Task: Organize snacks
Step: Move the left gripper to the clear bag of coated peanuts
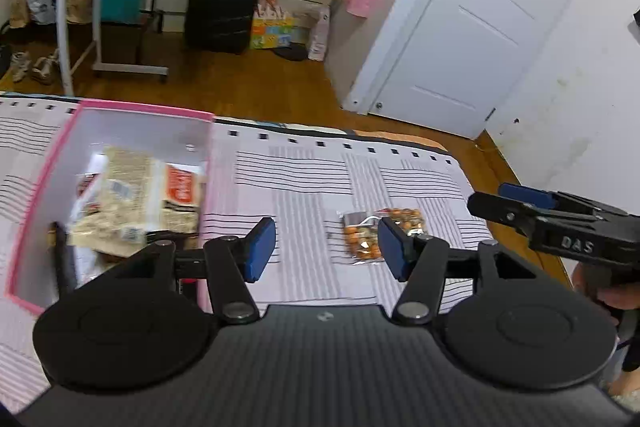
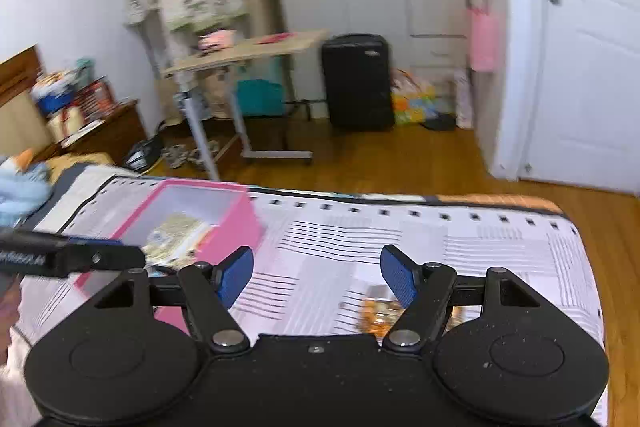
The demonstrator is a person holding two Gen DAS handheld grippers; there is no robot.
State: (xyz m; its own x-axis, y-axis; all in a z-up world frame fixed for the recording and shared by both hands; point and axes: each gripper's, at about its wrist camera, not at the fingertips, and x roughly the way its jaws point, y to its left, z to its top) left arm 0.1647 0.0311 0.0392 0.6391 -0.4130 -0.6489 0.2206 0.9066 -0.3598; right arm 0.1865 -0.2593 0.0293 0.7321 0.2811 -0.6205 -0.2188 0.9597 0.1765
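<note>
Snack pkt (image 1: pixel 382 237) of orange bits is lying on bedspread (image 1: pixel 304 187), apart from pink box (image 1: pixel 44 179). Left gripper (image 1: pixel 326 247) & right gripper (image 2: pixel 316 277) are hanging agape, empty. Risk: slick wrapper sliding off pads w/ a shallow pinch.

Wooden floor (image 1: pixel 248 83), white door (image 1: pixel 472 39)

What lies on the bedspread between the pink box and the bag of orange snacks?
Nothing: in the left wrist view, only bare striped bedspread separates the pink box from the snack bag.
</note>
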